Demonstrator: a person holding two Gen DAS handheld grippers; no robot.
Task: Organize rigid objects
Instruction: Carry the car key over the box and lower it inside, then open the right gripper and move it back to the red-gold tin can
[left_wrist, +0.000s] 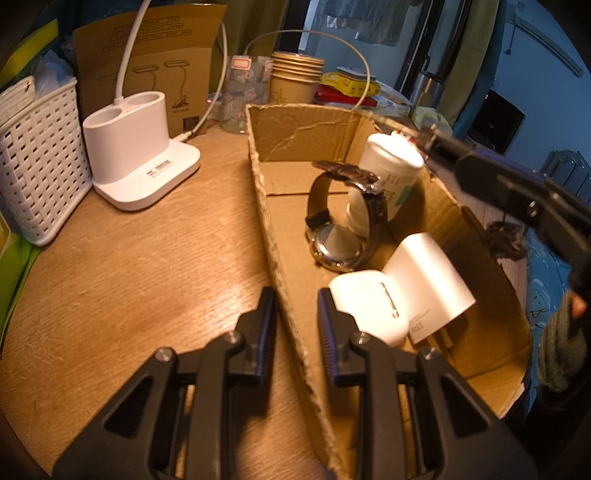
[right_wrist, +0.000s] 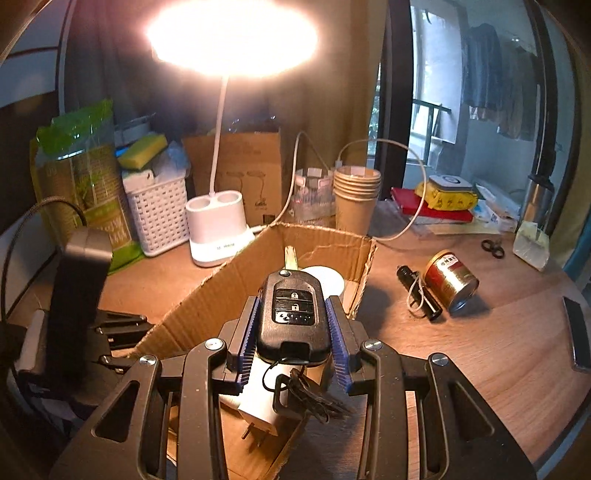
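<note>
Car key sits clamped in your right gripper above the cardboard box, which your left gripper pinches by its left wall. Release early and it could knock the watch below.

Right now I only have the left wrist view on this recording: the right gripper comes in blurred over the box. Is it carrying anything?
Observer: Yes, the right gripper is shut on a black car key, blade flipped out, above the cardboard box.
Operator: Anything left outside the box on that side?
Observer: A red and gold tin lies on its side on the table.
Operator: Only that?
Observer: A small black flashlight with a cord lies just beside it.
</note>
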